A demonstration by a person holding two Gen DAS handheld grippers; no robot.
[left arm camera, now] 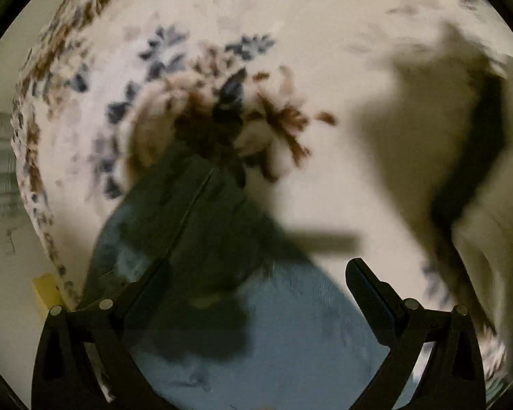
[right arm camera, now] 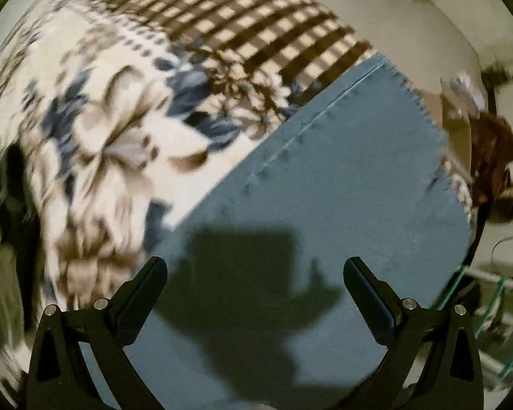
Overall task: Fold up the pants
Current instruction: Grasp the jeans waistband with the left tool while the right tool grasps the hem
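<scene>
Above blue pants (right arm camera: 342,171) on floral blanket (right arm camera: 113,130), both grippers' jaws wide apart, empty

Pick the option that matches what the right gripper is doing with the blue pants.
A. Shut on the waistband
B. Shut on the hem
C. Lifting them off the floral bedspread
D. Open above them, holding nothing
D: the right gripper has its fingers spread wide, with the flat blue pants showing between them, ungripped.
</scene>
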